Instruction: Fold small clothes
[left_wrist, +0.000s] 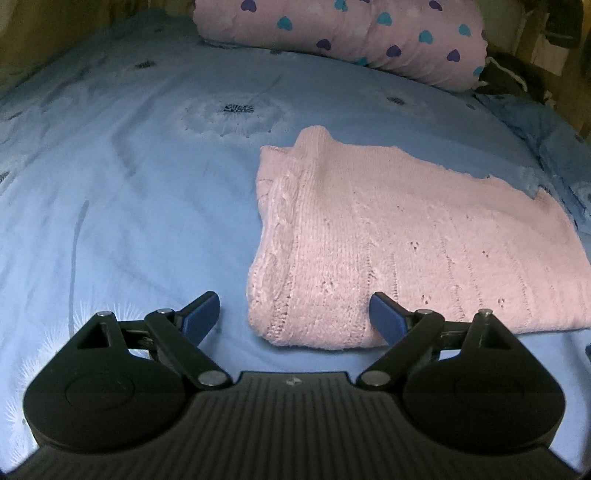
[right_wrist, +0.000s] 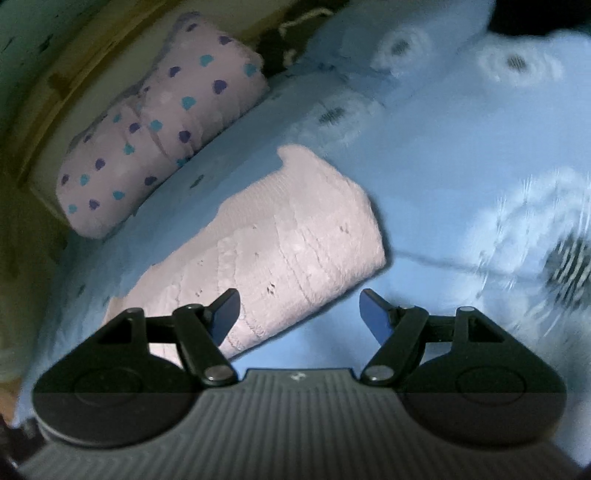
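A pink knitted garment (left_wrist: 388, 236) lies folded into a rough rectangle on the blue bedsheet (left_wrist: 129, 192). My left gripper (left_wrist: 293, 308) hovers over the garment's near left corner, open, with nothing pinched between its blue pads; the right pad (left_wrist: 384, 317) is over the knit's near edge. In the right wrist view the same garment (right_wrist: 280, 243) runs diagonally, and my right gripper (right_wrist: 299, 306) stands open above its near end, gripping nothing. The left pad (right_wrist: 227, 314) overlaps the knit in the picture.
A pink pillow with purple and teal hearts (left_wrist: 351, 37) lies at the head of the bed (right_wrist: 155, 125). A crumpled blue cover (left_wrist: 546, 140) bunches at the right. A wooden frame (right_wrist: 55, 92) borders the bed. Dandelion prints mark the sheet.
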